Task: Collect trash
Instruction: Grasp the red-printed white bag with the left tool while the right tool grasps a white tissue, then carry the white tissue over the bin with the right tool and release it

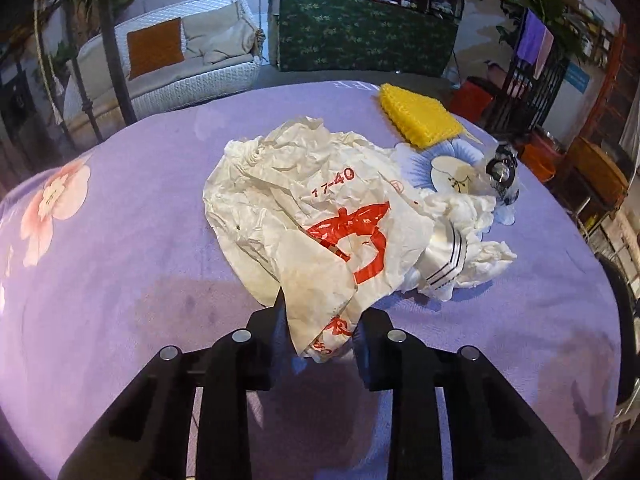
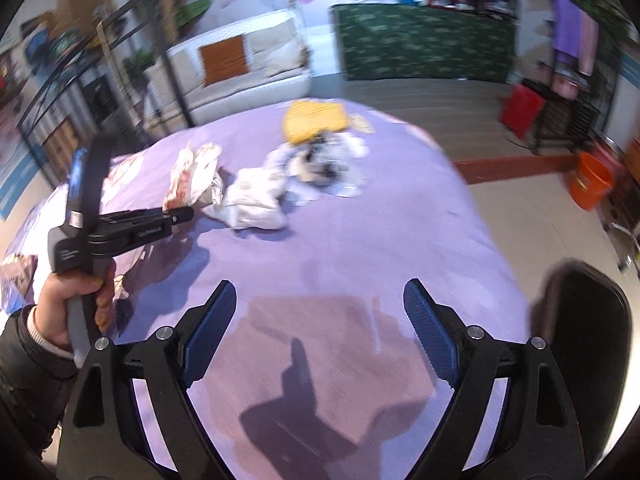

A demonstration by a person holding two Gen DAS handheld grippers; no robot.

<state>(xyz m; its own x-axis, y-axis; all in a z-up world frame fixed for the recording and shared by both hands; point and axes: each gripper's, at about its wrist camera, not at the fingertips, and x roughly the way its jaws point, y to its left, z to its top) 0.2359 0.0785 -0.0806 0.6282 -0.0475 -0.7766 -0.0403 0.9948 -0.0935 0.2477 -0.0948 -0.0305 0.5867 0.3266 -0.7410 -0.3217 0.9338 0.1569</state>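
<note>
A crumpled white plastic bag [image 1: 304, 216] with red print lies on the purple cloth of the table [image 1: 120, 264]. My left gripper [image 1: 322, 332] is shut on the bag's near corner. Beside the bag lie crumpled white tissue [image 1: 472, 236] and a crushed clear plastic piece [image 1: 500, 172]. In the right wrist view the left gripper [image 2: 188, 213] reaches the bag [image 2: 192, 178] from the left, with the tissue [image 2: 256, 200] and the clear plastic [image 2: 324, 156] further on. My right gripper [image 2: 320, 320] is open and empty above the near part of the table.
A yellow mesh pad [image 1: 420, 114] lies at the table's far edge, also in the right wrist view [image 2: 316, 120]. A dark chair back [image 2: 584, 344] stands at the table's right. A white sofa [image 1: 180, 68], a green-covered table [image 1: 360, 36] and an orange bucket [image 2: 592, 180] stand beyond.
</note>
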